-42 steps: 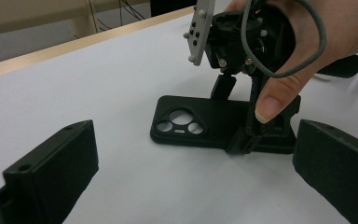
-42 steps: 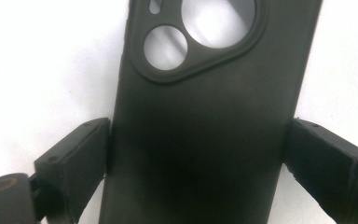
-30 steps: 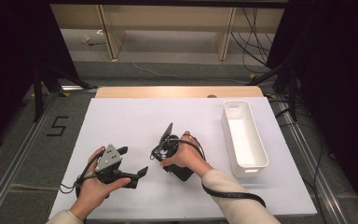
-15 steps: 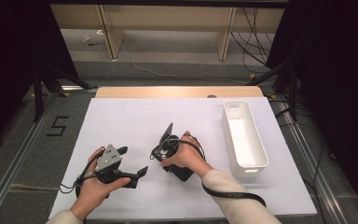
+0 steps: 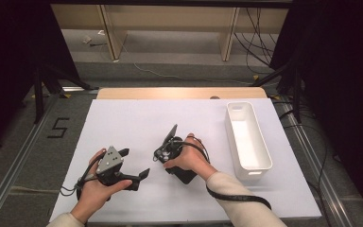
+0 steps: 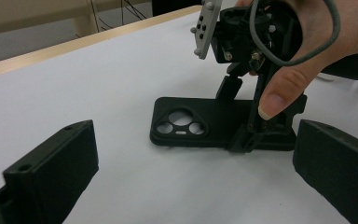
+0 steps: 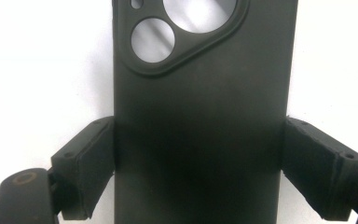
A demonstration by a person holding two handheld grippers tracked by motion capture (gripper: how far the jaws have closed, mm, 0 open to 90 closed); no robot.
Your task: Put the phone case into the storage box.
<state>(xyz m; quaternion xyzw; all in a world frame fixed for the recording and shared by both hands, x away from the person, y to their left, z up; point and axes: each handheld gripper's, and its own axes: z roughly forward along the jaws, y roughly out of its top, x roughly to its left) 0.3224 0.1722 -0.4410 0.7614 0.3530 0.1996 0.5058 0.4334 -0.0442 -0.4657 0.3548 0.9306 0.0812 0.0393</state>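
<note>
A black phone case [image 7: 200, 93] lies flat on the white table, camera cutout away from my right gripper [image 7: 198, 163]. That gripper's jaws have just been closing, and both pads now press on the case's long edges. In the left gripper view the case [image 6: 200, 123] lies ahead, with the right gripper [image 6: 237, 112] standing over its far end, a hand around it. From above, the right gripper [image 5: 172, 158] points down at mid-table, the case [image 5: 185, 176] peeking out under the hand. My left gripper [image 5: 134, 163] rests open to its left, its jaws [image 6: 191, 182] wide apart with nothing between them.
A long white bin [image 5: 248, 142] stands along the table's right side, nothing visible inside. The white table top [image 5: 132, 118] ends in a wooden strip [image 5: 179, 93] at the back. A black cable loops by the right sleeve [image 5: 238, 198].
</note>
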